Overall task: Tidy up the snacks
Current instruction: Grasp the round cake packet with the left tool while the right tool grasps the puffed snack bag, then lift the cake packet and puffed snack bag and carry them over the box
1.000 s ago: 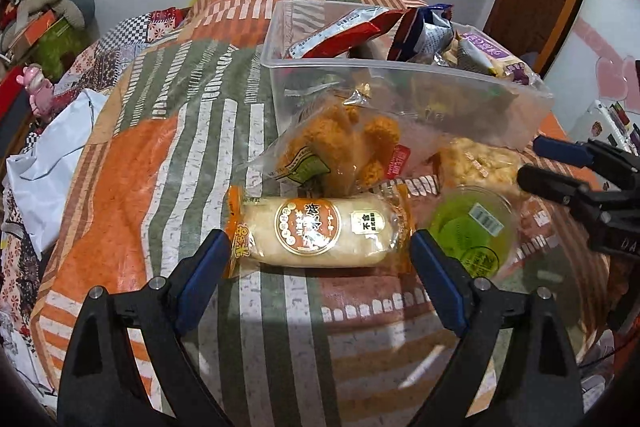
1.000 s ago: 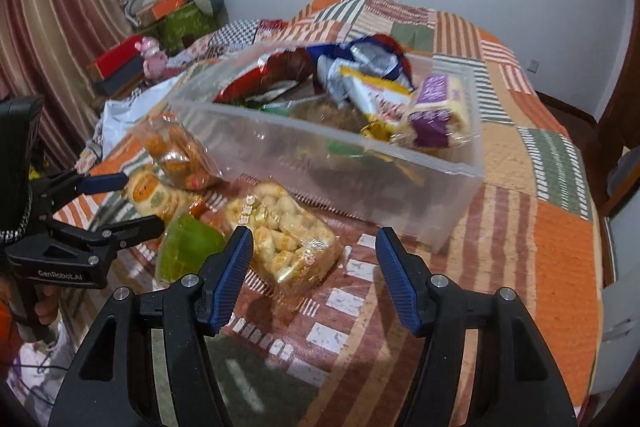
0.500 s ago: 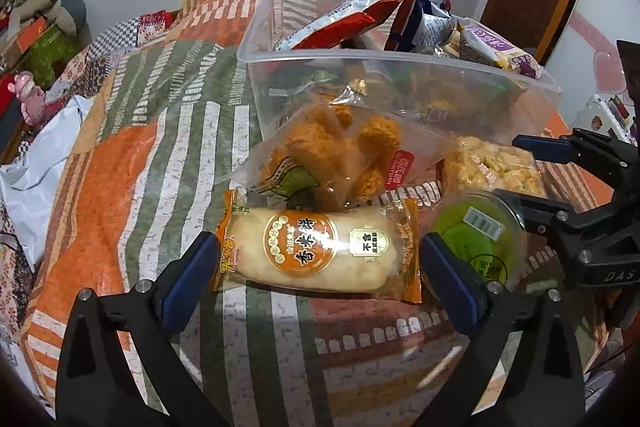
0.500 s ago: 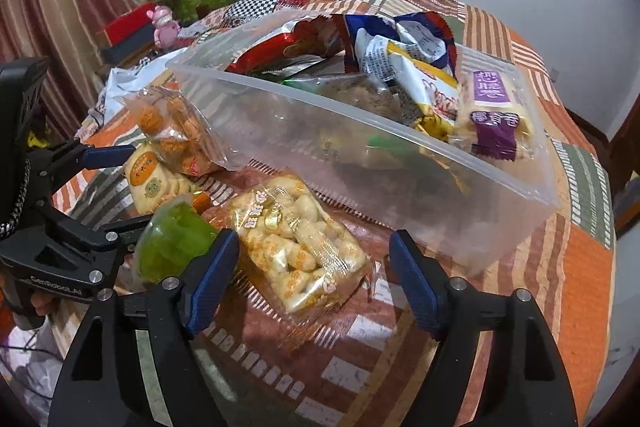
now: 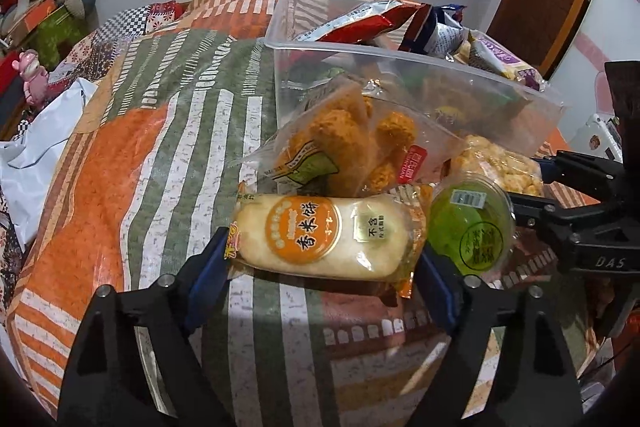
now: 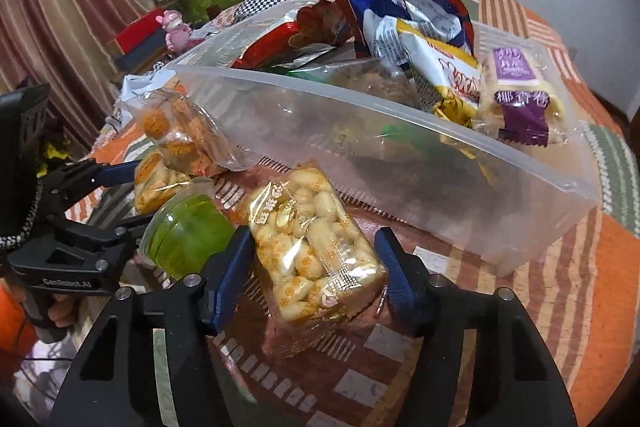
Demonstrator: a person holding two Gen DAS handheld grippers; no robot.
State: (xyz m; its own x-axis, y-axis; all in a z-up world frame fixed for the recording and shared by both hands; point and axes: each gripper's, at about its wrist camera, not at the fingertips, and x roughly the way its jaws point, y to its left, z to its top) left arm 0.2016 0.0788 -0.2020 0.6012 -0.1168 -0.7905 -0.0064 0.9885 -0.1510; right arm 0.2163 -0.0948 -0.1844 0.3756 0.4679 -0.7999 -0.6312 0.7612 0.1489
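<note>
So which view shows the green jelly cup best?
The left wrist view: the green jelly cup faces the camera, lid label and barcode sticker visible. In the right wrist view, the cup appears side-on, label unseen, partly behind the right tool's finger.

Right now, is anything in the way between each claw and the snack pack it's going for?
Nothing visible. The left claw is closing around the rice cracker pack, and the right claw around the puffed-snack bag. The green jelly cup sits beside both, outside the fingers.

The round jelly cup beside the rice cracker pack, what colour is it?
Green jelly cup, clearest in the left wrist view.
</note>
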